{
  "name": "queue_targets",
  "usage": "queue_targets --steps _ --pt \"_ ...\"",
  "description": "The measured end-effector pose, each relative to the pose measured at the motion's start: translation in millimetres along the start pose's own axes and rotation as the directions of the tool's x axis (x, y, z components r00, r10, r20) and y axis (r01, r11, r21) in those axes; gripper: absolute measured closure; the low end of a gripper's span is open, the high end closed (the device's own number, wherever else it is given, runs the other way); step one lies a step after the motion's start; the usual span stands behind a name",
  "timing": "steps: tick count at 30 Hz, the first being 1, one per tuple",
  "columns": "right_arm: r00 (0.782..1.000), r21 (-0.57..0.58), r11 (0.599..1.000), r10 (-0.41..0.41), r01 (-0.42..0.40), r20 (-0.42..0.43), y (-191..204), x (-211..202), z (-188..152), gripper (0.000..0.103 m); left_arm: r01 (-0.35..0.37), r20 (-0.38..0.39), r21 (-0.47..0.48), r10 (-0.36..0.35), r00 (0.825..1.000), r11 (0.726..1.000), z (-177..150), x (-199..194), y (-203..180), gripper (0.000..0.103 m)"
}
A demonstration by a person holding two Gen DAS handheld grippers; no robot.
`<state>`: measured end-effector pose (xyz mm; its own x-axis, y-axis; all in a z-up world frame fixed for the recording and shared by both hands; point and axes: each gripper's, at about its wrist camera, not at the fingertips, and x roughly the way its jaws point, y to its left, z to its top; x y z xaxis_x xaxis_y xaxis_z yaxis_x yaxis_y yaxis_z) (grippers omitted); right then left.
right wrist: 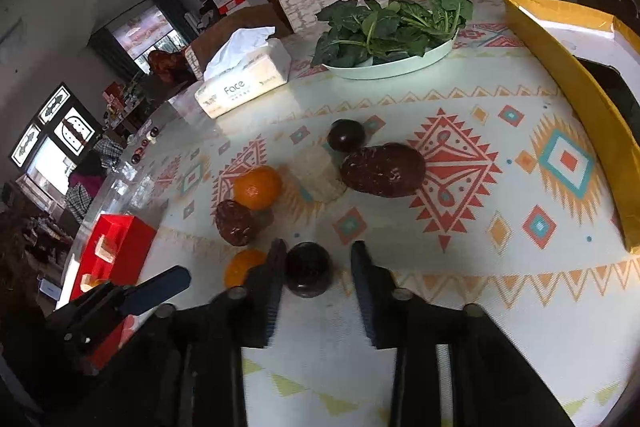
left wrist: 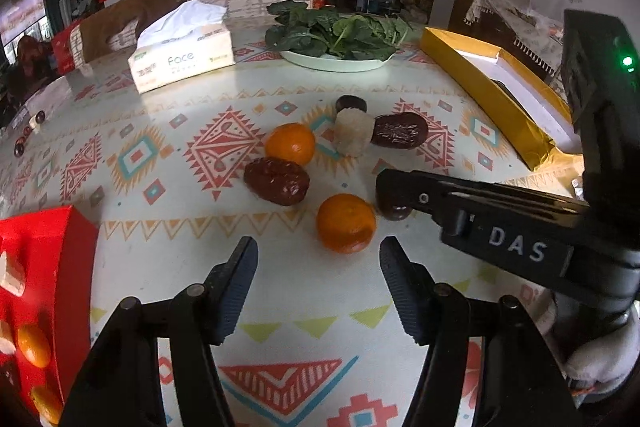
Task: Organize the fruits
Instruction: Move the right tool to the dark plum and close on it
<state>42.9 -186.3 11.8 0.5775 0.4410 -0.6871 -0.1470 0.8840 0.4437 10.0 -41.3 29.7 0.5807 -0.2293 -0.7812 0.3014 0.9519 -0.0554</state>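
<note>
**Q:** What are your two claws doing?

**A:** My left claw (left wrist: 318, 242) is spread wide and holds nothing. An orange (left wrist: 346, 223) sits on the patterned table (left wrist: 192, 235) just past its fingertips, not touching them. My right claw (right wrist: 318, 245) is drawn almost together around a dark round fruit (right wrist: 308, 269). One finger touches the fruit, and a sliver of cloth shows beside the other, so I cannot tell whether it is pinched.

**Q:** Where is the rest of the fruit?

**A:** It is near the middle of the surface: a second orange (left wrist: 290, 143) touching a wrinkled brown date (left wrist: 276, 181), and beyond them a pale lump (left wrist: 354, 131) between another date (left wrist: 400, 131) and a small dark fruit (left wrist: 351, 103). A red box (left wrist: 44, 259) at the left edge holds orange pieces. A yellow box (left wrist: 480, 87) lies along the right edge.
</note>
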Motion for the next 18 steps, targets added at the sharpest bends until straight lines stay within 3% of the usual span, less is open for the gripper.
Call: queue_targets --steps 10,11,13,18 --pt "0.999 0.052 0.998 -0.026 0.024 0.033 -15.0 -15.1 4.9 0.089 0.009 -0.015 0.017 -0.009 1.0 1.0 11.3 26.5 -8.6 0.041" --pt "0.999 0.059 0.998 -0.026 0.024 0.034 -17.1 -15.4 5.4 0.089 0.012 -0.018 0.02 -0.012 1.0 1.0 10.2 28.4 -10.0 0.044" --pt "0.999 0.071 0.997 -0.024 0.021 0.034 -20.1 -15.4 6.2 0.089 -0.003 -0.012 0.031 0.003 1.0 1.0 10.0 27.8 -12.2 0.07" --pt "0.999 0.076 0.997 0.011 -0.014 0.033 -20.9 -12.9 5.9 0.089 0.008 -0.013 -0.015 -0.009 1.0 1.0 7.6 24.1 -2.8 0.071"
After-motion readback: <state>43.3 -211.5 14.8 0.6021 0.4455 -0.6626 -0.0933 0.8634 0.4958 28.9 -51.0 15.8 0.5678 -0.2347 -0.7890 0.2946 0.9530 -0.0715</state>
